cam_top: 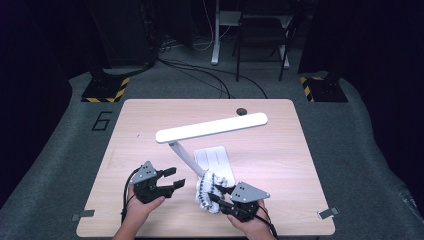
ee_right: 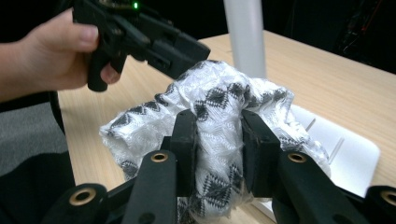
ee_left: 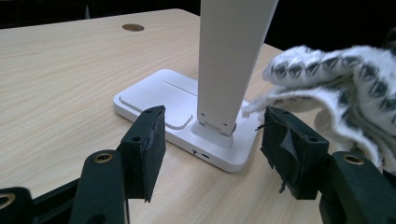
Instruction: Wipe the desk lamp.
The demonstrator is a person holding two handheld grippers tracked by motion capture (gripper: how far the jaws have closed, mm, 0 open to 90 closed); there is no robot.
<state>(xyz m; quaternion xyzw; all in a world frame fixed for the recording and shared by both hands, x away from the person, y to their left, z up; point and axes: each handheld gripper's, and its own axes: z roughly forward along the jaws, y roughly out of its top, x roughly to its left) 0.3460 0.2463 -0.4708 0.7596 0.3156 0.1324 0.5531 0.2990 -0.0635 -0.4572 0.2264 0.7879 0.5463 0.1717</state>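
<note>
A white desk lamp stands mid-table with its flat base (cam_top: 212, 156), slanted arm (ee_left: 231, 60) and long head (cam_top: 210, 127). A white cloth with black diamonds (cam_top: 205, 192) is bunched at the near end of the base. My right gripper (ee_right: 218, 135) is shut on the cloth (ee_right: 219, 100), its pads pinching a fold. In the high view the right gripper (cam_top: 218, 195) comes in from the near right. My left gripper (ee_left: 212, 135) is open with nothing between its jaws, pointing at the foot of the lamp arm and the base (ee_left: 154, 100). The cloth (ee_left: 345, 84) hangs at its right.
The wooden table (cam_top: 280, 150) has a small dark round hole (cam_top: 241, 111) near its far edge. Beyond it lie grey floor, cables and stand feet with yellow-black tape (cam_top: 106, 91). The person's left hand (ee_right: 51, 51) holds the left gripper beside the cloth.
</note>
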